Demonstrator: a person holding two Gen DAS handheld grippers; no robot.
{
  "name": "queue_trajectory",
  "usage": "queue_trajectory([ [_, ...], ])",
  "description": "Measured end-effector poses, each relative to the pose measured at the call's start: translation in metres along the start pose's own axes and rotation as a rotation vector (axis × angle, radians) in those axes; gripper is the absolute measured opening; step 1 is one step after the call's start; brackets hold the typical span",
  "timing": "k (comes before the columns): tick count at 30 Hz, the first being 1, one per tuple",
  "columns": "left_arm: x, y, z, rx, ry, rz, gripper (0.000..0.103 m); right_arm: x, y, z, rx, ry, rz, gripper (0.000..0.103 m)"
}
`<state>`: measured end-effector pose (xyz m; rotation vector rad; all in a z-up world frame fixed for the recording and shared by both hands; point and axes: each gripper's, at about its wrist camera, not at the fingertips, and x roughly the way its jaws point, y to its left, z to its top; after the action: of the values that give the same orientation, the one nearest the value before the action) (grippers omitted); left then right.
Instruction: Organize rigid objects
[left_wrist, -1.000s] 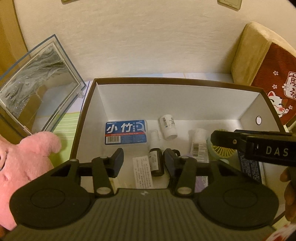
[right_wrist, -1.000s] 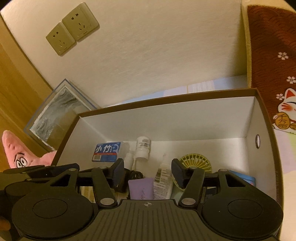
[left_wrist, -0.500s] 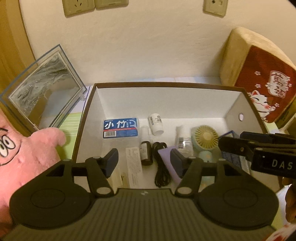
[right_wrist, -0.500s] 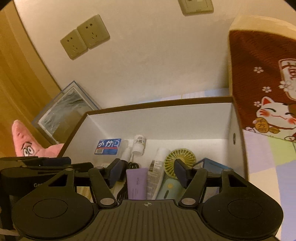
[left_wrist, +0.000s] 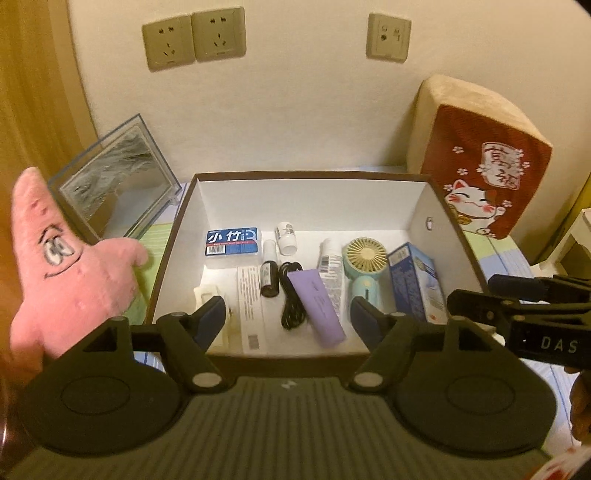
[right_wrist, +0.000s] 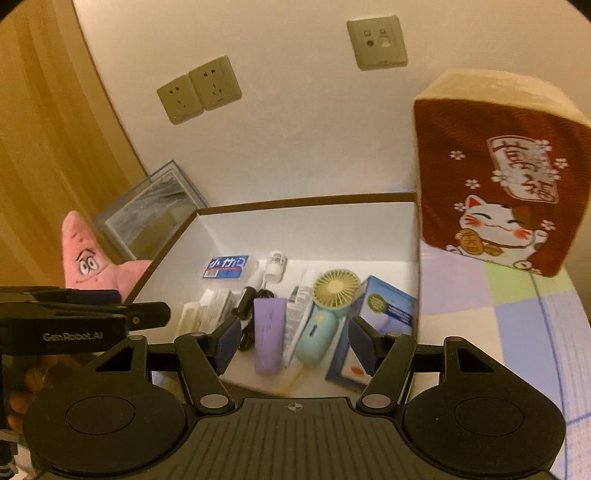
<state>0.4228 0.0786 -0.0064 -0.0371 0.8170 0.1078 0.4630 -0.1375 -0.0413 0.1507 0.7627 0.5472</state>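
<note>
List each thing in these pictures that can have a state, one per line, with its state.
Box: open, no lid on it, items inside.
Left hand-held gripper: open, holding nothing; its jaws have just been opening.
Right hand-held gripper: open, holding nothing; its jaws have just been opening.
Purple tube: lying flat in the box.
Green fan: lying down in the box.
Black cable: bundled.
Blue carton: closed.

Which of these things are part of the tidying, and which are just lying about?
Job: box, floss case, purple tube, handheld fan, black cable, blue carton.
Lying about: pink starfish plush, lucky-cat cushion, clear frame.
</note>
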Motion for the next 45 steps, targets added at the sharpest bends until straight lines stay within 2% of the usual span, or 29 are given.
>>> queue_trajectory([
  [3, -0.022, -0.006, -0.012, -0.014, -0.019, 0.003, 0.077, -0.017, 0.003, -0.01, -0.03, -0.015, -0.013, 0.065],
  [6, -0.043, -0.01, -0.025, -0.027, -0.04, -0.009, 0.077, -0.033, 0.002, -0.02, -0.038, -0.026, -0.002, 0.065],
  [10, -0.068, -0.015, -0.046, -0.058, -0.054, 0.017, 0.077, -0.052, 0.0, -0.032, -0.037, -0.034, 0.015, 0.065],
  [17, -0.103, -0.026, -0.083, -0.116, -0.044, 0.07, 0.077, -0.084, 0.001, -0.05, -0.092, -0.027, 0.036, 0.065],
  [24, -0.129, -0.039, -0.115, -0.139, -0.025, 0.105, 0.077, -0.105, -0.005, -0.07, -0.072, 0.017, 0.075, 0.065],
  [34, -0.15, -0.045, -0.144, -0.142, 0.002, 0.095, 0.076, -0.128, 0.006, -0.101, -0.069, 0.082, 0.104, 0.065],
  [40, -0.167, -0.041, -0.164, -0.126, 0.011, 0.072, 0.076, -0.144, 0.021, -0.123, -0.061, 0.1, 0.079, 0.065],
  [45, -0.181, -0.038, -0.182, -0.096, 0.021, 0.039, 0.076, -0.164, 0.03, -0.142, -0.003, 0.117, 0.058, 0.065],
])
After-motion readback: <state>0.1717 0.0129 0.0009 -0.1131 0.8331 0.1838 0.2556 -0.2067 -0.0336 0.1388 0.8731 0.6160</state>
